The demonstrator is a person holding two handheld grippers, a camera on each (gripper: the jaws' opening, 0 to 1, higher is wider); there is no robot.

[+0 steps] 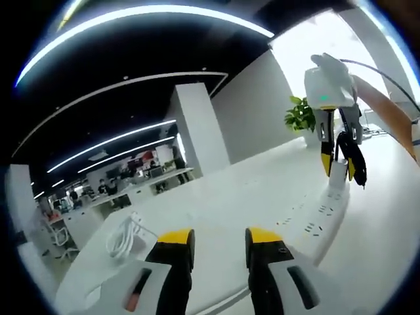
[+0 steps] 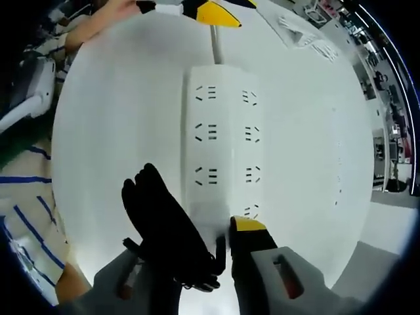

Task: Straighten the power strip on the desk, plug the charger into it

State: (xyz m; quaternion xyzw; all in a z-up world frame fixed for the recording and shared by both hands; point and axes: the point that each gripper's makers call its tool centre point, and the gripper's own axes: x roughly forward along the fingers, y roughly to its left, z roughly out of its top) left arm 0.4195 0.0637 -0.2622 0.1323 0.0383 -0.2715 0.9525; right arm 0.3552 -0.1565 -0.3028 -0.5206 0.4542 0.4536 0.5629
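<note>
A white power strip (image 1: 319, 220) lies on the white desk (image 1: 249, 190), running away to the right of my left gripper (image 1: 218, 237), which is open with nothing between its jaws. At the strip's far end, my right gripper (image 1: 338, 167) stands upright over it, shut on a white charger (image 1: 337, 176). In the right gripper view the power strip (image 2: 223, 131) stretches straight ahead from the right gripper (image 2: 213, 231). The charger (image 2: 205, 226) is a blurred white block between the jaws, pressed down at the near end. A black strap (image 2: 164, 226) covers the left jaw.
A coiled white cable (image 1: 123, 237) lies on the desk left of my left gripper, also seen as a cable (image 2: 305, 31) at the far end. A potted plant (image 1: 300, 115) stands at the back. A person's striped sleeve (image 2: 26, 197) borders the desk.
</note>
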